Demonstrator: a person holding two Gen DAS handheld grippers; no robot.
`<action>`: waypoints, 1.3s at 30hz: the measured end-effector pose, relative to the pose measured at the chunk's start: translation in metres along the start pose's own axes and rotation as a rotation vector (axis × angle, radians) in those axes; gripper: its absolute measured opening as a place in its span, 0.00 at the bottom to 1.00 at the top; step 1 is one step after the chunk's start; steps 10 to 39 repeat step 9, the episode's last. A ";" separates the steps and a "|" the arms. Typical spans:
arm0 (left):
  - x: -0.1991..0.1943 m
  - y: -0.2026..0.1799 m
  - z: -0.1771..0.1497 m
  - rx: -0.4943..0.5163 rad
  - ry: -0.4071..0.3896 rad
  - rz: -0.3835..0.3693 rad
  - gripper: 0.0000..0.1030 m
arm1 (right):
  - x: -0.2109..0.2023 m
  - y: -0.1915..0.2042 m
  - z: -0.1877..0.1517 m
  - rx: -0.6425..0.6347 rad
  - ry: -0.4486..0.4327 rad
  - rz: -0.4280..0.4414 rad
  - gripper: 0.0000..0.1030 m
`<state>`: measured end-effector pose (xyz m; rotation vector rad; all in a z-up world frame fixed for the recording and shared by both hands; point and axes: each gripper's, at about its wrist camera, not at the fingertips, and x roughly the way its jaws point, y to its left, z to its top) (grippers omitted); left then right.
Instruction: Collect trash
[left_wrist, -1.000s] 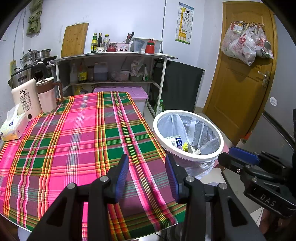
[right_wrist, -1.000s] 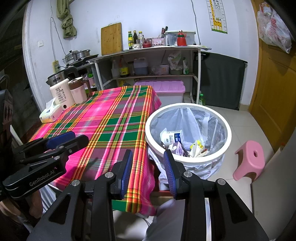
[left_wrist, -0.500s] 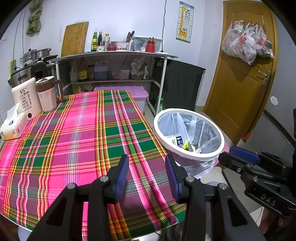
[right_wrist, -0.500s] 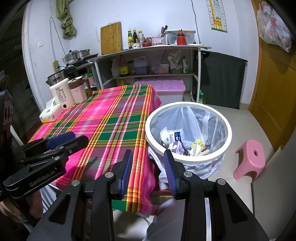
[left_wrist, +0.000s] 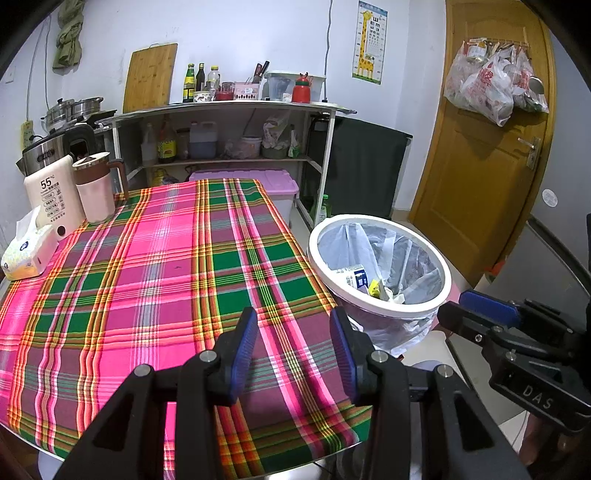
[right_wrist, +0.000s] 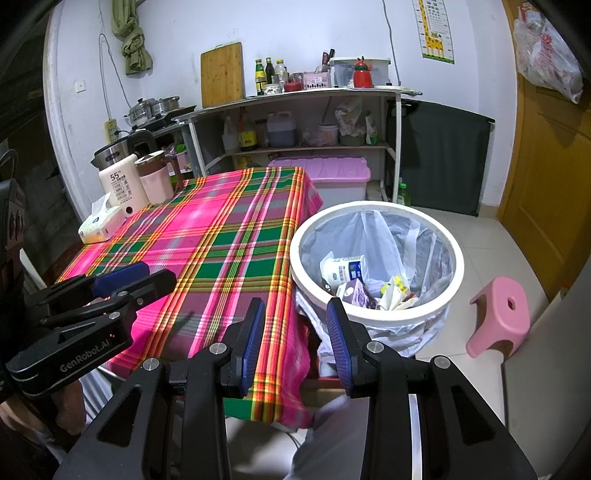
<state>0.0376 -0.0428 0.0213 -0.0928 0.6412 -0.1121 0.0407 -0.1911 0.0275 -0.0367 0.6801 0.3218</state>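
Trash sits in the white round plastic bin lined with a clear bag (left_wrist: 380, 273), ahead and to the right of the left hand-held gripper (left_wrist: 293, 341). Seen from the left wrist, nothing has changed over the past second: this hand-held gripper stays released, its 2 blue pads apart with only the pink and green plaid tablecloth (left_wrist: 155, 280) showing between them. That stillness, with no loose litter visible on the bench, suggests collection is finished or paused. Far ahead to the left stand a white tissue pack (left_wrist: 26, 253), a cream water dispenser (left_wrist: 53, 201) and a pink jug with a brown lid (left_wrist: 96, 188).

From the right wrist, the right hand-held gripper (right_wrist: 295, 338) is equally unmoved and released, grasping nothing; the same bin (right_wrist: 376, 266) lies just ahead and slightly right, holding a white carton (right_wrist: 343, 271), a purple packet (right_wrist: 356, 293) and crumpled wrappers. A small pink plastic stool (right_wrist: 498, 317) stands on the tiled floor further right. Beyond are a metal shelf (right_wrist: 295, 99) of bottles and a wooden door (right_wrist: 546, 155).
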 end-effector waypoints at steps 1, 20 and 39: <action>0.001 -0.001 0.001 0.000 0.000 -0.001 0.41 | -0.001 0.001 -0.001 0.000 0.000 0.000 0.35; 0.000 0.001 0.000 0.000 0.002 0.000 0.41 | 0.000 0.000 0.000 0.001 0.000 0.000 0.35; 0.000 0.001 0.000 0.000 0.002 0.000 0.41 | 0.000 0.000 0.000 0.001 0.000 0.000 0.35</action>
